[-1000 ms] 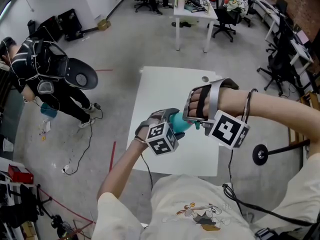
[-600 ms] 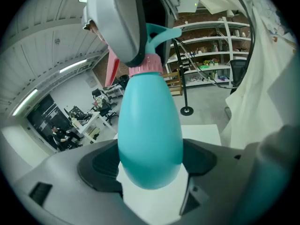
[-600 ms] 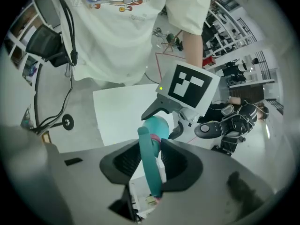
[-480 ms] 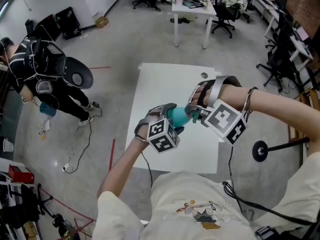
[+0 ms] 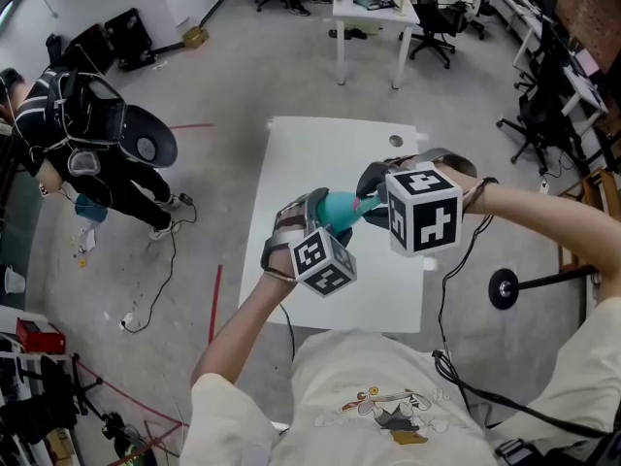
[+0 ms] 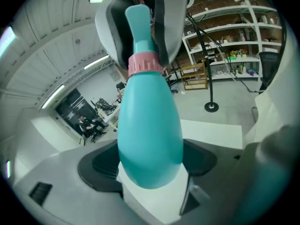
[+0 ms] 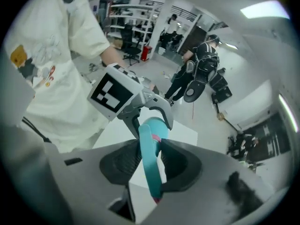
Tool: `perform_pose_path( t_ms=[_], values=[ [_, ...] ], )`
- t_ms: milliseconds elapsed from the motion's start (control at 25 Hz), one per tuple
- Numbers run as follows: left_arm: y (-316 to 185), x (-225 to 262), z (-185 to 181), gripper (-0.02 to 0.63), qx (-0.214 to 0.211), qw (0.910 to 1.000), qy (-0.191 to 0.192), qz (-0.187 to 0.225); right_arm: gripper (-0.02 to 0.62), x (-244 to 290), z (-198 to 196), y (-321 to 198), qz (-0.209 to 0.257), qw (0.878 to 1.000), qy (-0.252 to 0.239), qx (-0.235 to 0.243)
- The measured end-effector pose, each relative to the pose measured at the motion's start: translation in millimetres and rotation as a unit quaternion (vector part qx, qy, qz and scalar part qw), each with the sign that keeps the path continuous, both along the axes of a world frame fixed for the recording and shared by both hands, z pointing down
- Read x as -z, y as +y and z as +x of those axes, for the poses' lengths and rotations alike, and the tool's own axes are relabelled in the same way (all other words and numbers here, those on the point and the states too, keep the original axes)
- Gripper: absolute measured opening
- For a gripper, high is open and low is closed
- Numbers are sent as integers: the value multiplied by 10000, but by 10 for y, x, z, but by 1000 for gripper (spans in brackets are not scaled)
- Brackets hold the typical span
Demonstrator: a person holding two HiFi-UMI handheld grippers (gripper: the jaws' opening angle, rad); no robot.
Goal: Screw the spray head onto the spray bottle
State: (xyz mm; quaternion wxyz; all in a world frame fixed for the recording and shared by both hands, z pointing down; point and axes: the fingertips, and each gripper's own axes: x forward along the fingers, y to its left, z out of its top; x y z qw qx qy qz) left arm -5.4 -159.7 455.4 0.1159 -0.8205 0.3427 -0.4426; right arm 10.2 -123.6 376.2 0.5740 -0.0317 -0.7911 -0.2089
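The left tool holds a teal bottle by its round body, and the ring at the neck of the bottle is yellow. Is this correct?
Not quite. The ring at the neck is pink, not yellow, as the left gripper view shows. The rest stands: the left tool holds the teal bottle by its round body.

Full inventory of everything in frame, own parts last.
spray bottle: one, teal, above the table, in the left tool
spray head: one, teal with pink collar, at the bottle's top, in the right tool
table: one, white, under the tools
desk: one, white, far end
office chairs: several, black, around the desk
stand: one, black, right of the table
person: one, in black, at left
left tool: one, grey, shut on the bottle
right tool: one, grey, jaws just been closing, pressed on the spray head
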Motion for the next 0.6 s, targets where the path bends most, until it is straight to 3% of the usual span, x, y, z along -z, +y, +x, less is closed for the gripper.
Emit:
perform_pose_path(
  t_ms=[160,360,480,600],
  values=[
    [-24,40,-69,396,238,9992,-176,261,127,5,-15,-16,-575,9948,-250,-797],
    [-52,81,-158,396,419,9975,-336,459,127,52,-80,-62,-1199,9765,-655,-1668],
    [-60,98,-168,396,475,9964,-407,576,127,49,-55,-92,-1533,9604,-781,-2194],
    [-80,117,-219,396,586,9937,-590,753,127,69,-51,-125,-1998,9331,-986,-2822]
  ],
)
